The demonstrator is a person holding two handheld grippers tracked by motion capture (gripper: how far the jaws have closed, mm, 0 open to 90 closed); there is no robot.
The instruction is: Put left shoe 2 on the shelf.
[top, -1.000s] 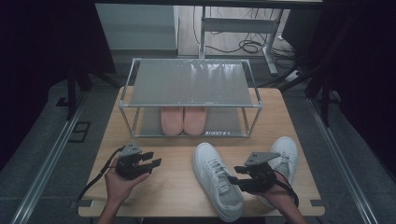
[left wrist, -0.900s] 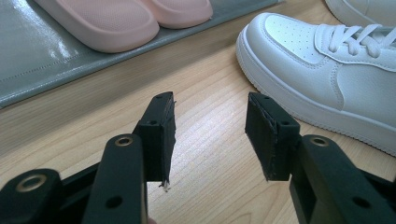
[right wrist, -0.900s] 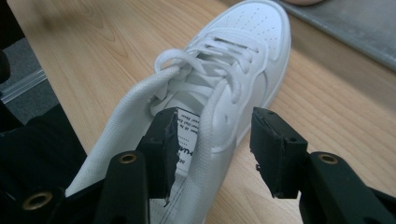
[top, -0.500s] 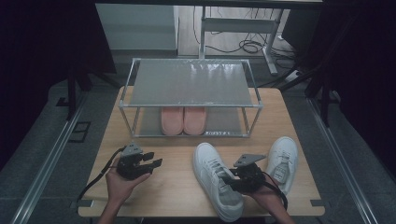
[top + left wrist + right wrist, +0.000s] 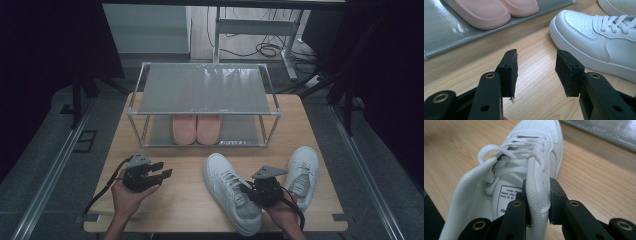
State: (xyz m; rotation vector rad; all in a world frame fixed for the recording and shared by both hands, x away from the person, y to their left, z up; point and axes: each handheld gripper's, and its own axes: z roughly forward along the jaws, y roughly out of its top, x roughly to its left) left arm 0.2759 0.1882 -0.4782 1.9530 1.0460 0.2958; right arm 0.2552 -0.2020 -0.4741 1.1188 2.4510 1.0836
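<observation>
The white sneaker lies on the wooden table in front of the person, toe toward the rack, and the right gripper now clamps its collar: in the right gripper view the padded side wall of the sneaker stands between the two black jaws, one jaw inside the shoe and one outside. A second ago this gripper was farther right, over the second white sneaker, with the jaws wide; since then it has come left and lower, and the jaws have just been closing on the collar. The left gripper has not moved; it rests near the table's left part, jaws apart with nothing between them, and points toward the toe of the sneaker. Behind the shoes stands a metal shoe rack, and a pair of pink slippers sits on its lower shelf. The second sneaker lies just beside the right hand, on its right
</observation>
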